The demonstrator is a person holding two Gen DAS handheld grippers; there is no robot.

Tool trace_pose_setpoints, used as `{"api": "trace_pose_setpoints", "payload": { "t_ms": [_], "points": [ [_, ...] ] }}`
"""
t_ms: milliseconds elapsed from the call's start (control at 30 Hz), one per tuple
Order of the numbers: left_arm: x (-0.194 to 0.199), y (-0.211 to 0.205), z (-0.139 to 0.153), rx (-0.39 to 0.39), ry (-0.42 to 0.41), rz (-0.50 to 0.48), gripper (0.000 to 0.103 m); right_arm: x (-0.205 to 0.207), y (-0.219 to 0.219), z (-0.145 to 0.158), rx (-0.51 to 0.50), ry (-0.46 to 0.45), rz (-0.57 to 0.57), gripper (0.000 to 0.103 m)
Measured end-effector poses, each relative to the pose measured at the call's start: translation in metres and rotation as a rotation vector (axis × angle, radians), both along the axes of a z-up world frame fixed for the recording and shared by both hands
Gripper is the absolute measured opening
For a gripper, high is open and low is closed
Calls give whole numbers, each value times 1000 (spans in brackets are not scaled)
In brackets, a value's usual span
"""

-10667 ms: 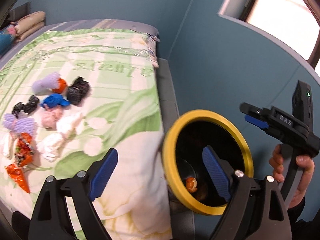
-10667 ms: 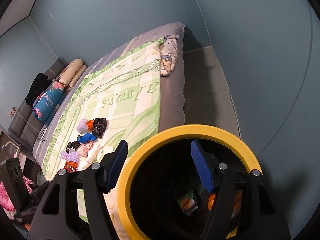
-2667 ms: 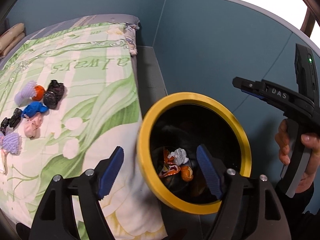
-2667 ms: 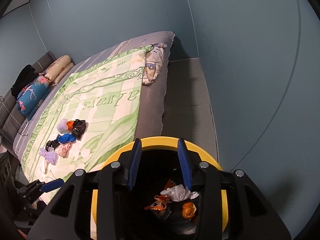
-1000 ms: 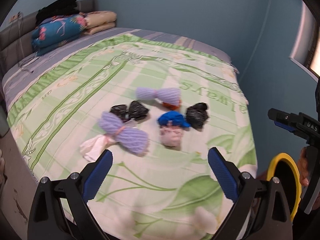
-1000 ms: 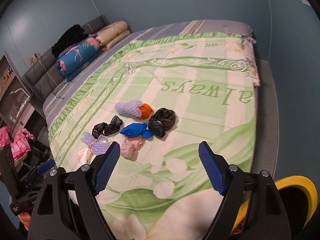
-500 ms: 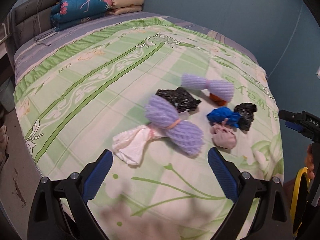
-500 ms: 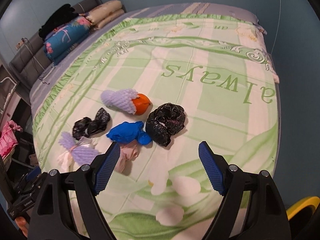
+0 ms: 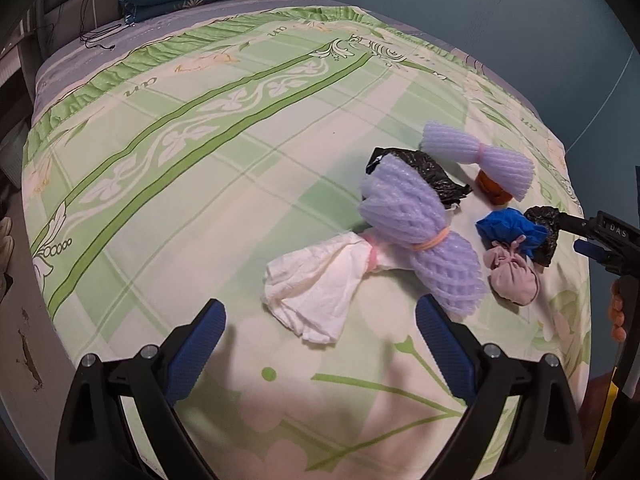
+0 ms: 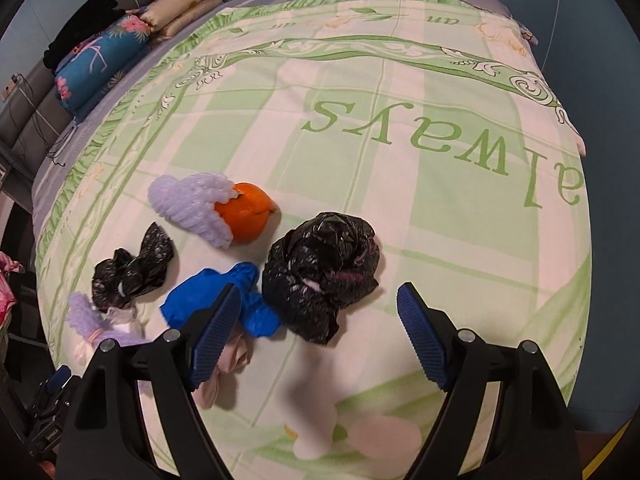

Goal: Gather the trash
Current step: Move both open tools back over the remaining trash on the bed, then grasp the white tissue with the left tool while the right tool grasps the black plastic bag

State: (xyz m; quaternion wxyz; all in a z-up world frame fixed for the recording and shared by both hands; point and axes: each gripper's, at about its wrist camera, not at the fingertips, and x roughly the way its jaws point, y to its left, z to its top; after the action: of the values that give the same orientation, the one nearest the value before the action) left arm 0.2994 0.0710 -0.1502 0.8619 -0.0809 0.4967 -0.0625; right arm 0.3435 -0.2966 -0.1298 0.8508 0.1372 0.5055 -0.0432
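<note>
Several pieces of trash lie on the green bedspread (image 9: 200, 168). My left gripper (image 9: 320, 320) hangs open just above a white tissue bundle (image 9: 316, 284) tied to a purple foam net (image 9: 416, 232). Beyond them are a black bag (image 9: 428, 176), a second purple net (image 9: 484, 160) over an orange, a blue wad (image 9: 508, 230) and a pink pouch (image 9: 512, 276). My right gripper (image 10: 320, 312) is open over a crumpled black bag (image 10: 324, 268), its left finger in front of the blue wad (image 10: 212, 296). The orange (image 10: 244, 212) sits behind, half under a purple net (image 10: 192, 204). A small black bag (image 10: 132, 268) lies to the left.
Folded pillows and a blue floral quilt (image 10: 96, 64) are stacked at the head of the bed. The bed's edge and bare floor (image 9: 24, 320) run along the left. A yellow bin rim (image 9: 608, 400) shows at the right edge behind the other gripper's handle (image 9: 608, 240).
Both grippers have dropped closer to the bedspread. The trash pile now looms larger in both views, and the yellow bin has slid almost out of sight.
</note>
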Motion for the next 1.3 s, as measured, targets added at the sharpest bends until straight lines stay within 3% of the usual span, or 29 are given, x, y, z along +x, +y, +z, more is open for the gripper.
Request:
{"api": "trace_pose_setpoints", "payload": {
  "t_ms": [367,467,667,733,867,933,1067,1300],
  "points": [
    [11,-4,-12,-9,7,-5,90,17,4,-21,-46,46,-26,76],
    [13,-9,-16,7,17,-22,83,19,5,-28,-55,64,-26,76],
    [19,-15,-25,15,49,-29,65,23,4,-39,-54,90,-23,63],
    [20,-17,-26,22,51,-32,55,24,7,-41,-54,97,-16,58],
    [24,-23,-30,66,69,-36,33,25,17,-43,-72,106,3,39],
    [24,-24,-30,67,70,-44,24,26,22,-43,-92,110,16,37],
    [22,-21,-28,30,77,-43,20,26,29,-42,-123,115,29,33],
    [13,-14,-16,-8,68,-42,18,17,32,-27,-91,95,34,33]
  ]
}}
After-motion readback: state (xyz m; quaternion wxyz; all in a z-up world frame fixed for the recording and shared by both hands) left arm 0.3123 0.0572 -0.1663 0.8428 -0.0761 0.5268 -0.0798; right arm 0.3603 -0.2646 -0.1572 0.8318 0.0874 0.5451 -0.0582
